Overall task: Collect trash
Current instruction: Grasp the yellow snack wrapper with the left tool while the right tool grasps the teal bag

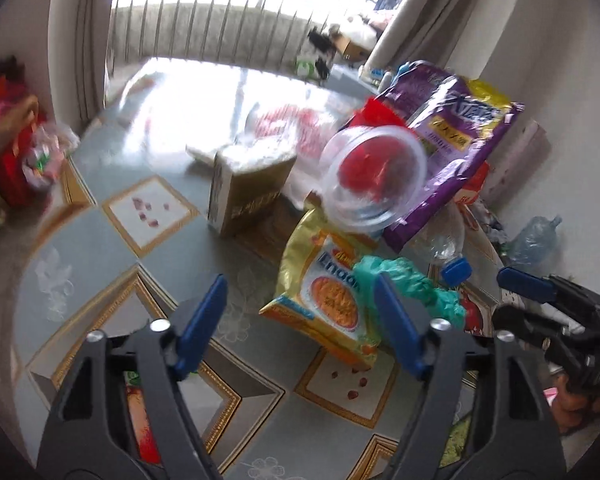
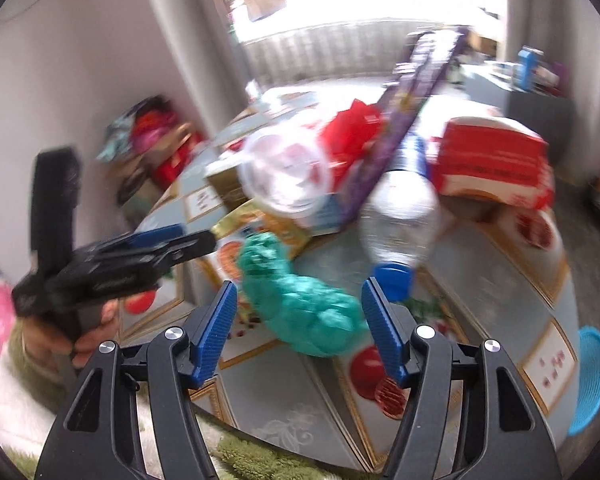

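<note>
Trash lies piled on a patterned table. A rolled teal plastic bag lies by a yellow snack packet. Behind them are a clear round lid, a purple packet, a clear bottle with a blue cap and a small carton. My left gripper is open and empty just short of the yellow packet. My right gripper is open, with the teal bag lying between its blue fingers. The bottle and lid lie beyond it.
A red and white box stands at the right of the table, and a blue round object sits at its right edge. Red bags are stacked by the wall at the left. A large water jug stands on the floor.
</note>
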The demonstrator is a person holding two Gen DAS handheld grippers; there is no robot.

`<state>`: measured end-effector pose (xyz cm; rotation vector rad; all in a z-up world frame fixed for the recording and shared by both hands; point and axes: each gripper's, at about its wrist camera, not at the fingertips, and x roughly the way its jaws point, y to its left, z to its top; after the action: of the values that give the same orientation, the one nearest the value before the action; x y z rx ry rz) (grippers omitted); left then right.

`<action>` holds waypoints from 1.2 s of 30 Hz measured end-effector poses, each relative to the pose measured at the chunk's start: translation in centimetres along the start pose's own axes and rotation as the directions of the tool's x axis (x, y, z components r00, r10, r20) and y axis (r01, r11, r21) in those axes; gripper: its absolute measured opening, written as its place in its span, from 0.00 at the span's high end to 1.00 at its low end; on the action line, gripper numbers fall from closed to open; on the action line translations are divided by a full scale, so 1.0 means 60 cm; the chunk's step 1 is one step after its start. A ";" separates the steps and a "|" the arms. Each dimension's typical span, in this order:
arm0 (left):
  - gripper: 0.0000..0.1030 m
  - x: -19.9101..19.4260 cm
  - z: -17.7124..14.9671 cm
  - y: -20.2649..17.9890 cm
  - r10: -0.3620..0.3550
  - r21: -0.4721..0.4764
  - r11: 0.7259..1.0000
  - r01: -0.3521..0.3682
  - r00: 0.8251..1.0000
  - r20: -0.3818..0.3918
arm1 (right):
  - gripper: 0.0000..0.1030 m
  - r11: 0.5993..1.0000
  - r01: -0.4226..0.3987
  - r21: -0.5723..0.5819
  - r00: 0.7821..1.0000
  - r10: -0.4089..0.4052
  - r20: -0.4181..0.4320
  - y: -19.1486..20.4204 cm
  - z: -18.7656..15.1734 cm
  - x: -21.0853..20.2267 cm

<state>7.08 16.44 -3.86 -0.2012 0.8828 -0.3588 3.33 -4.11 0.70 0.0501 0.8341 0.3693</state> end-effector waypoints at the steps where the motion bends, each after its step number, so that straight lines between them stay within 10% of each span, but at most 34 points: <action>1: 0.41 0.006 0.002 0.007 -0.015 -0.014 1.000 0.014 1.000 -0.013 | 0.39 1.000 -0.003 -0.030 1.000 0.002 -0.016 0.007 0.002 0.008; 16: 0.80 0.058 0.004 0.045 -0.115 -0.088 0.991 0.103 0.983 -0.143 | 0.52 0.975 -0.012 -0.222 0.989 -0.021 -0.146 0.045 0.007 0.080; 36: 0.87 -0.112 -0.004 -0.029 -0.003 0.038 0.999 0.004 0.999 -0.043 | 0.63 0.987 -0.146 -0.068 0.987 0.150 0.056 0.004 -0.041 -0.076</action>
<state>2.61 17.44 1.39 -0.1604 0.9176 -0.3839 -1.35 -5.68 2.36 0.0636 0.7596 0.5316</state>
